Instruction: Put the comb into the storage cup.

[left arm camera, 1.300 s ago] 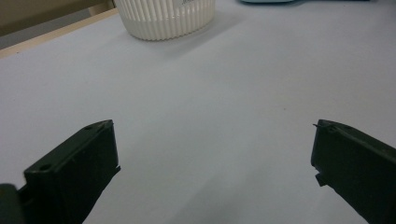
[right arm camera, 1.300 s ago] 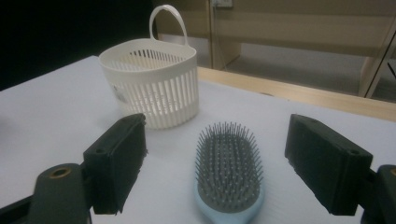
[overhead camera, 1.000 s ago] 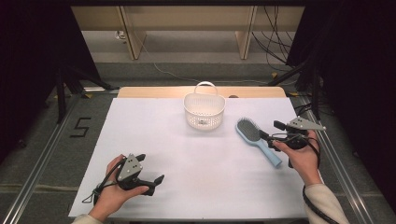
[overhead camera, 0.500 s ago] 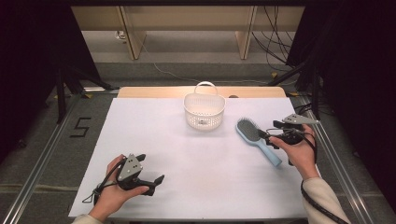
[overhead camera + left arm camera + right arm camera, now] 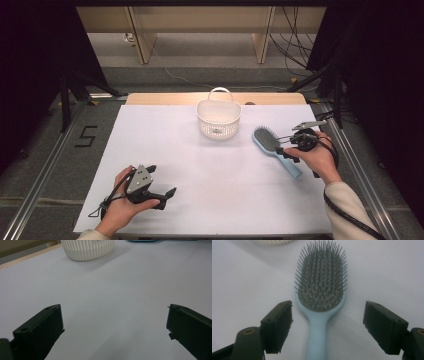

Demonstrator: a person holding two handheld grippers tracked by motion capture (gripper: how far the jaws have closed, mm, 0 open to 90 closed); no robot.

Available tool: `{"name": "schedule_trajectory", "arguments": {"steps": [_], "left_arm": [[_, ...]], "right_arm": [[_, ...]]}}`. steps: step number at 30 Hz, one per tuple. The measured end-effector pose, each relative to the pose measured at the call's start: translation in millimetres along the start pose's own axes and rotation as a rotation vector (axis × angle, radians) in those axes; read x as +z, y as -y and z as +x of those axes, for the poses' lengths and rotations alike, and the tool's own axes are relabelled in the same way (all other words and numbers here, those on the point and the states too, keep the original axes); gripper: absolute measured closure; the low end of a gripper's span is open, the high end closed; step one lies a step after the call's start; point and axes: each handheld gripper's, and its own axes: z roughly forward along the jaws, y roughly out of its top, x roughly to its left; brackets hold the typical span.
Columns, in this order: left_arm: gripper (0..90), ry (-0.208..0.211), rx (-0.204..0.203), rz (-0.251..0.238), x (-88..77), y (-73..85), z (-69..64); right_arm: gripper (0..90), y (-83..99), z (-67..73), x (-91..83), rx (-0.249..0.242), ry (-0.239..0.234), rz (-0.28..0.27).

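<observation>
- A light blue hairbrush [image 5: 276, 150] lies flat on the white table [image 5: 210, 210] near its right edge, bristles up, head pointing toward the far edge.
- The right gripper [image 5: 327, 326] sits low over the brush's handle, jaws spread wide on either side without touching it. They have just been narrowing a little, with the handle between them.
- Nothing is picked up yet; the grasp and any move appear still to come.
- A white ribbed basket [image 5: 218, 119] stands close to the far edge, just left of the brush head, probably where the brush will go.
- The left gripper [image 5: 161, 187] rests near the front left corner, jaws apart and empty.
</observation>
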Motion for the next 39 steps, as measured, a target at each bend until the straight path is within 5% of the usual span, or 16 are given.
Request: {"name": "schedule_trajectory", "arguments": {"steps": [2,3,4,12,25,39], "left_arm": [[0.2,0.001,-0.001,0.000,0.0,0.0,0.1],[0.2,0.001,-0.001,0.000,0.0,0.0,0.1],[0.2,0.001,-0.002,0.000,0.1,0.1,0.1],[0.2,0.002,-0.003,0.000,0.3,0.1,0.2],[0.3,0.002,-0.003,0.000,0.5,0.0,0.1],[0.3,0.004,-0.001,0.001,0.7,-0.2,-0.3]], "right_arm": [[26.7,-2.2,0.8,5.8,-0.008,-0.006,0.100],[26.7,-2.2,0.8,5.8,-0.008,-0.006,0.100],[27.3,-3.8,1.6,9.7,-0.025,-0.010,0.171],[32.1,-12.9,4.7,24.1,-0.045,-0.002,0.319],[42.6,-22.0,8.4,37.7,-0.040,0.021,0.464],[55.3,-27.4,11.1,42.9,-0.016,0.045,0.544]]}}
